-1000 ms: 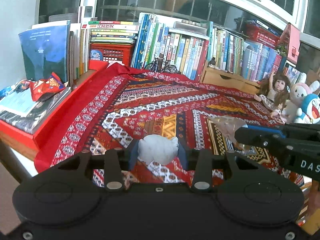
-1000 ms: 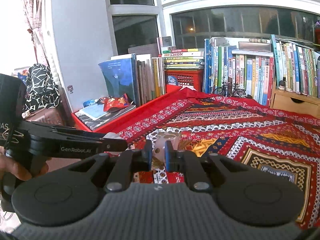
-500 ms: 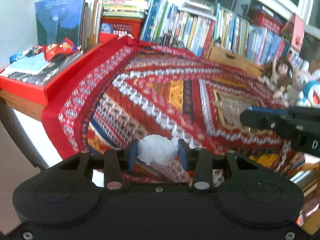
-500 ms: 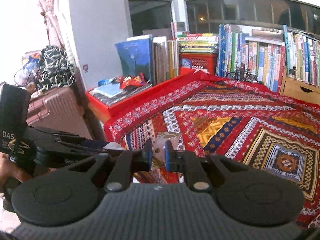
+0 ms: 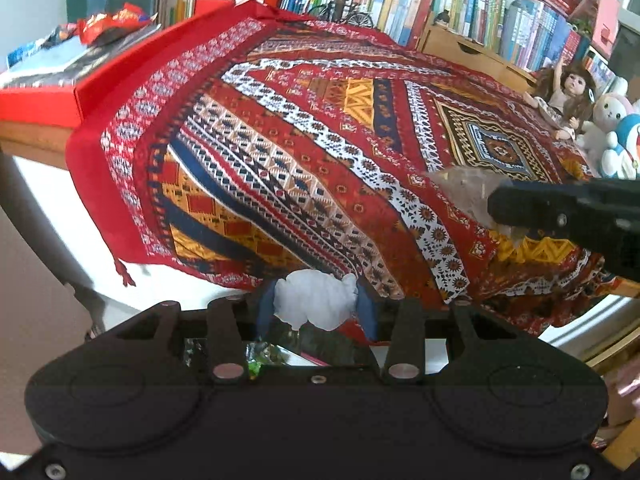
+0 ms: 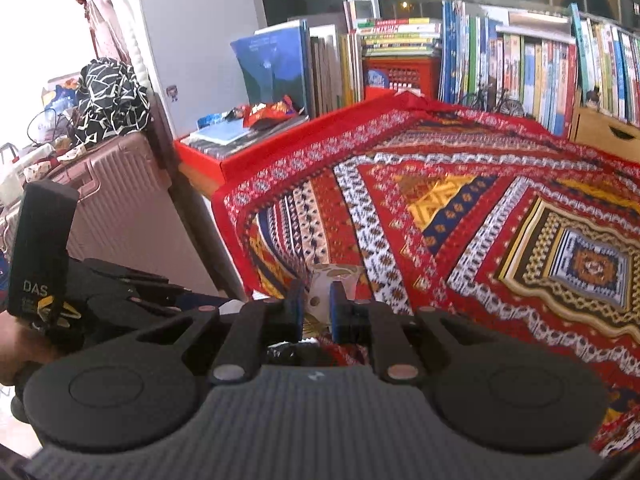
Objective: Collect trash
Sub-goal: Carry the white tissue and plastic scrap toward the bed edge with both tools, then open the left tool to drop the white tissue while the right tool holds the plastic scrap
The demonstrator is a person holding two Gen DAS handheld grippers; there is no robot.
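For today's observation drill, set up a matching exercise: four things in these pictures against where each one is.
Things:
1. white wad
2. clear wrapper
3. red snack bag
4. doll

Places:
A. on the books, beside the cloth
B. in the left gripper
C. at the cloth's far right edge, by plush toys
D. in the right gripper

Pairs: 1-B, 2-D, 3-A, 4-C

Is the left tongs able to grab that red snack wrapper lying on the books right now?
Probably not yet. The left tongs are shut on a white paper wad, so they are full, and the red snack wrapper lies apart, at the far corner beyond the patterned cloth.
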